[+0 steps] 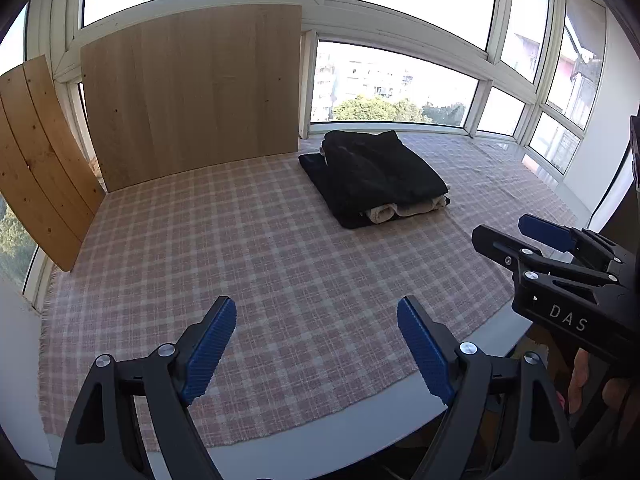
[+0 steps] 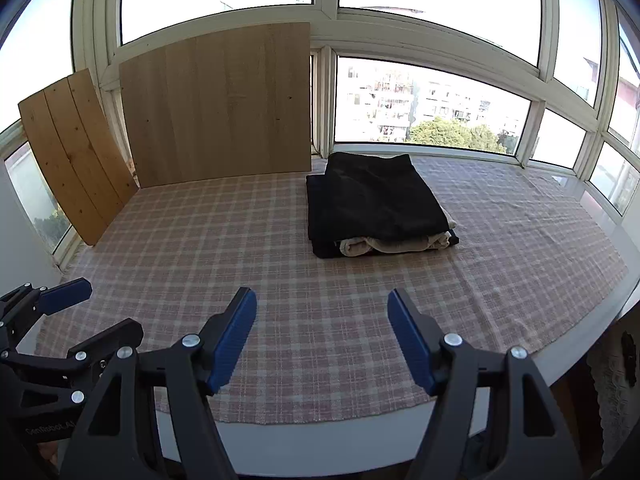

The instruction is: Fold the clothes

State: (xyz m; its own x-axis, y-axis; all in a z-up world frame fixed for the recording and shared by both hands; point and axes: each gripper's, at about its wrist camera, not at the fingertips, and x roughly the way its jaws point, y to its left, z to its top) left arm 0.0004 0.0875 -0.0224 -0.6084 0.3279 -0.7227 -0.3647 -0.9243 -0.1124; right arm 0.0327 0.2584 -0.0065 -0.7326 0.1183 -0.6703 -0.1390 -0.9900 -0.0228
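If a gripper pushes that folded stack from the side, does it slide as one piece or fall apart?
The stack is soft layered cloth, so it would likely shear, with the black top layer slipping over the beige one. It would probably drag and bunch the checked cloth beneath it.

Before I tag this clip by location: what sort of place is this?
Probably a glazed balcony or sunroom high up in a flat: window frames wrap around, apartment blocks show outside, and folded clothes sit on a checked cloth over a table.

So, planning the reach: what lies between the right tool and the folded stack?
Only bare checked cloth lies between the open right tool and the folded stack, as the right wrist view shows.
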